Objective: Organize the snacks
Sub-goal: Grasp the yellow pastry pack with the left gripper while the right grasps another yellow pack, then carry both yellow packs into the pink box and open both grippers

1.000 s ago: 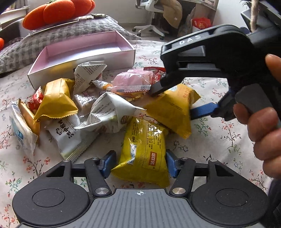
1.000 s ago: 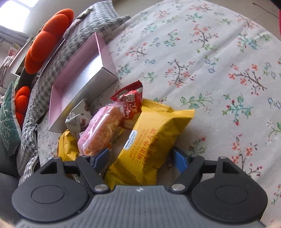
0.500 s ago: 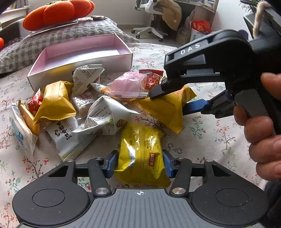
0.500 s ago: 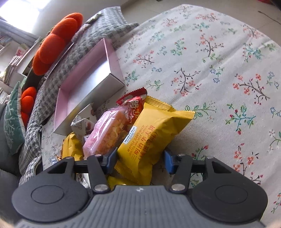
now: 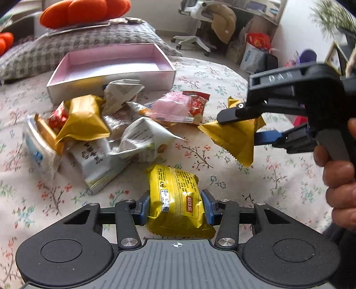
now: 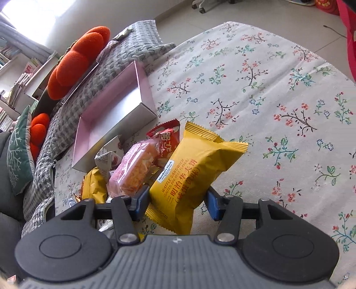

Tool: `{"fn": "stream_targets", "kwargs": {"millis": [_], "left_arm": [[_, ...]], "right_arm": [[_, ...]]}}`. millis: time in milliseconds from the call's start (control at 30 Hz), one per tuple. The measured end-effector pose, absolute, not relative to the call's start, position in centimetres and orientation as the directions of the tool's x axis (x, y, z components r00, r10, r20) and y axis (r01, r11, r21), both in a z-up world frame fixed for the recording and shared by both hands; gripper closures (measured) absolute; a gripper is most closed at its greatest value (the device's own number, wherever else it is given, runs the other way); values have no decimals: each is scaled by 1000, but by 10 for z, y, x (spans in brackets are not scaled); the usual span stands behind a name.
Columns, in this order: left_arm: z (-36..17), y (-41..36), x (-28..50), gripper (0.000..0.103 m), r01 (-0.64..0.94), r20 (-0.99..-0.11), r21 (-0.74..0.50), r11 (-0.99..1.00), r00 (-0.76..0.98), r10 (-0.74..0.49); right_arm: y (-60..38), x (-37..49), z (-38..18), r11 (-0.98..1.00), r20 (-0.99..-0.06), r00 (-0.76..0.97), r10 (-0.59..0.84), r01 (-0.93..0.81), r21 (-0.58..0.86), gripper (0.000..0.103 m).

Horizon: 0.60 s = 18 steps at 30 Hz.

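Observation:
My left gripper (image 5: 174,205) is shut on a yellow snack packet (image 5: 175,195), held just above the floral cloth. My right gripper (image 6: 178,201) is shut on a yellow waffle sandwich packet (image 6: 189,173) and holds it lifted off the cloth; it also shows at the right of the left wrist view (image 5: 235,135). A pile of loose snacks (image 5: 100,129) lies on the cloth: yellow, white, red and pink (image 5: 173,106) packets. An open pink box (image 5: 111,66) stands empty behind the pile, also seen in the right wrist view (image 6: 113,120).
The floral tablecloth (image 6: 278,100) covers the table. A grey quilted cushion (image 5: 77,42) with an orange plush (image 5: 84,11) lies behind the box. An office chair (image 5: 200,22) and bags stand on the floor beyond the table's far edge.
Both grippers closed on their packets. The right gripper lifted the waffle packet up and away from the pile. The left gripper pulled its yellow packet back from the pile.

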<state>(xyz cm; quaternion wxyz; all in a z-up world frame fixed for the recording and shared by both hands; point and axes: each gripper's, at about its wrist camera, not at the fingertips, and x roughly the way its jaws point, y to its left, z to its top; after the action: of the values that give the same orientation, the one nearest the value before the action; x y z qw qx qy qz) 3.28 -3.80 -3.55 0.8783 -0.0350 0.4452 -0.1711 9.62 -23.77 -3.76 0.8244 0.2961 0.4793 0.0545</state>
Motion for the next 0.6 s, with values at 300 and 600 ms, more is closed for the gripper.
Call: {"fn": "stream_targets", "kwargs": {"millis": [300,600], "left_arm": [[7,-14,30,60,241,-691,-270,932,626,-362],[44,4,86,60,179,-607,-200,963,749,-266]], "right_arm": [[-226,97,-26,841,-744,558,369,141,523,54],[-212,132,3,891,-722,611,325,58,450,54]]}}
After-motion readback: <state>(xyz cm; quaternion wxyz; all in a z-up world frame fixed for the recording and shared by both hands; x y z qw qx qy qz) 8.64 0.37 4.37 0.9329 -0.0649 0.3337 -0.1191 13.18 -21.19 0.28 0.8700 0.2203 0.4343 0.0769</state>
